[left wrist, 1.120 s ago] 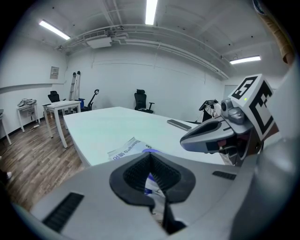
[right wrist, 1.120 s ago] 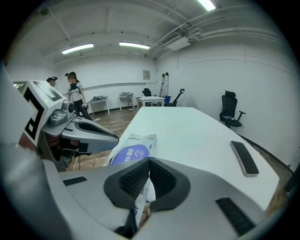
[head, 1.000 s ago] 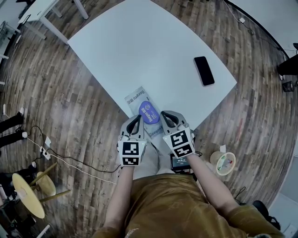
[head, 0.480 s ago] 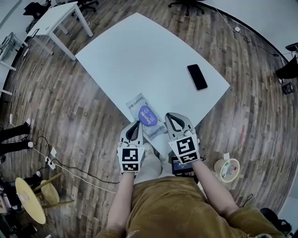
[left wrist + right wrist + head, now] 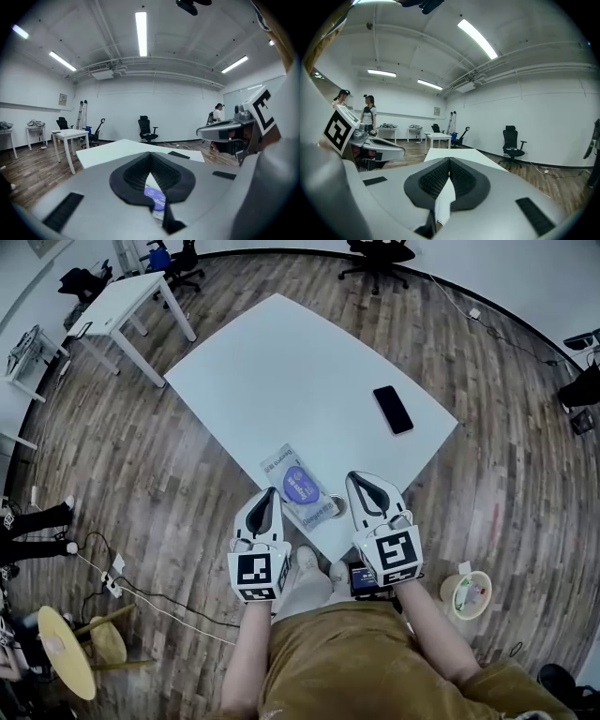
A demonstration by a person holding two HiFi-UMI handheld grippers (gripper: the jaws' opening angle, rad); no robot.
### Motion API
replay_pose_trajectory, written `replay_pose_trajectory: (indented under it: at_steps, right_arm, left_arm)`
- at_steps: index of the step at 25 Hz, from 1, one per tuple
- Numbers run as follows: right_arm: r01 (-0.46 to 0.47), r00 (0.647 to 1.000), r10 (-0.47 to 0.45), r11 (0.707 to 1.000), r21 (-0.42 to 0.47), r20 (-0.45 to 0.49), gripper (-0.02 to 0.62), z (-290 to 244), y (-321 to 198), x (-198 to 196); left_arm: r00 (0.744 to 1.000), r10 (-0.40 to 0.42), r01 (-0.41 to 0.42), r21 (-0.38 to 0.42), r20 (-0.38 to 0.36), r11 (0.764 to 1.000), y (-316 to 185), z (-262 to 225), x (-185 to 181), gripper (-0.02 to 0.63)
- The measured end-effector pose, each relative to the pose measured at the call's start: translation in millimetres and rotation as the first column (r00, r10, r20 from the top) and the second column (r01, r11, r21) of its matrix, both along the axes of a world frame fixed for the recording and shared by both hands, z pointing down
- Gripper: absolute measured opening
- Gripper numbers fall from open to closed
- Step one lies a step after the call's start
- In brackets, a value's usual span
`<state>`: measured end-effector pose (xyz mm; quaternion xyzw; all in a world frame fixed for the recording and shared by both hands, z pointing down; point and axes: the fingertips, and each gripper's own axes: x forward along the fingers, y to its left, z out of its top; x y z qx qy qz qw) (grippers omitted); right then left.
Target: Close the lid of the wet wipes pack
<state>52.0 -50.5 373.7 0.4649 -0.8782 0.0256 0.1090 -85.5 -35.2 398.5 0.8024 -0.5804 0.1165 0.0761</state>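
The wet wipes pack (image 5: 300,487) lies flat near the closest corner of the white table (image 5: 281,371). Its purple oval lid (image 5: 299,484) looks flat against the pack. My left gripper (image 5: 266,494) hangs shut just left of the pack, past the table edge. On the pack's right side my right gripper (image 5: 362,478) is shut too, tips over the table corner. Neither holds anything. In the left gripper view a slice of the pack (image 5: 157,200) shows below the closed jaws, with the right gripper (image 5: 232,127) to the right. The right gripper view shows only bare table (image 5: 443,202) there.
A black phone (image 5: 393,410) lies on the table's right part. The floor is wood, with a tape roll (image 5: 467,594) at the right, cables (image 5: 141,568) and a stool (image 5: 66,652) at the left. Small desks (image 5: 131,296) and office chairs (image 5: 380,251) stand farther off.
Both grippers have drawn back from the pack toward the person and spread slightly apart. The pack stays in place on the table.
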Motion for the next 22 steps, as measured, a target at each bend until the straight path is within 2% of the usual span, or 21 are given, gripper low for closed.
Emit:
replay_pose_trajectory:
  at_steps: [4,11,22]
  right_arm:
    - [0.0,0.999,-0.001,0.999,0.034,0.033,0.008,-17,-1,-1]
    - [0.023,0.998,-0.027,0.997,0.07,0.05,0.008,-37,1,0]
    - [0.039,0.997,-0.047,0.99,0.136,0.06,0.008,-70,0,-2]
  left_arm:
    - [0.999,-0.019,0.017,0.056,0.035,0.998,2,-24,-8,0.006]
    - [0.997,-0.055,0.049,0.118,0.049,0.992,4,-54,-10,0.006]
    - [0.996,-0.089,0.082,0.19,0.026,0.978,-1,-92,-14,0.006]
